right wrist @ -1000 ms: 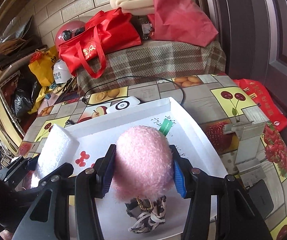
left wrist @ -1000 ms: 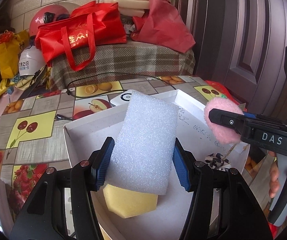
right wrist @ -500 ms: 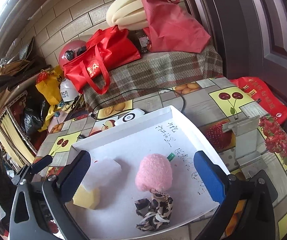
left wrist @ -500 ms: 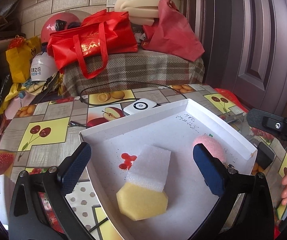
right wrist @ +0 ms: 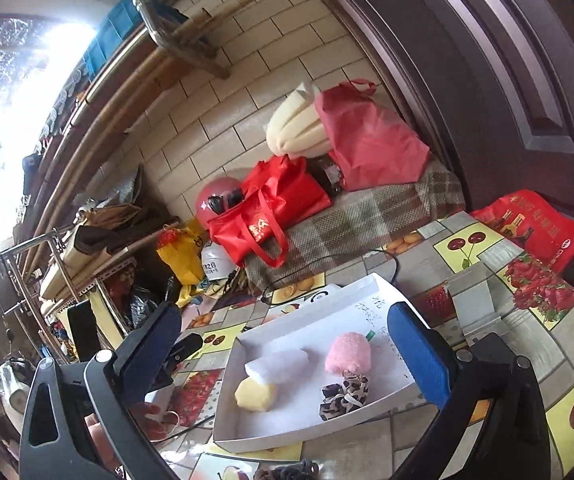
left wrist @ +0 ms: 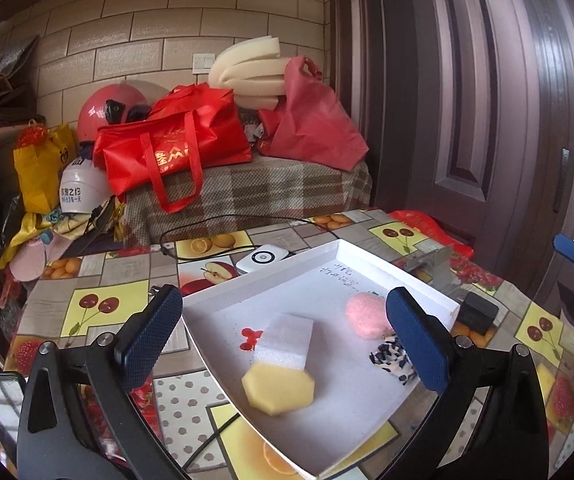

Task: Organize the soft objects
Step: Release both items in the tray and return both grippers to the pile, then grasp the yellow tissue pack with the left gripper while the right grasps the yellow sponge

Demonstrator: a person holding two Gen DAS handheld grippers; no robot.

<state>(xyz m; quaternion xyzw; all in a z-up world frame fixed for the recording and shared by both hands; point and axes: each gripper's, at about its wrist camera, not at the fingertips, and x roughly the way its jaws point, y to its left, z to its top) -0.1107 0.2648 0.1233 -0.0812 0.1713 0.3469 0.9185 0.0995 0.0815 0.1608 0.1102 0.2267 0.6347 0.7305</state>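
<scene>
Jaws of left gripper (left wrist: 285,336) and right gripper (right wrist: 287,350) are being held released; white foam block (left wrist: 286,338), light and squashy, is best being taken across its flat sides.

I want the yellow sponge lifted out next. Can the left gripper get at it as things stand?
Probably yes. The left gripper is open and empty, and the yellow sponge lies uncovered in the white tray; only the white foam block leans on its far edge.
</scene>
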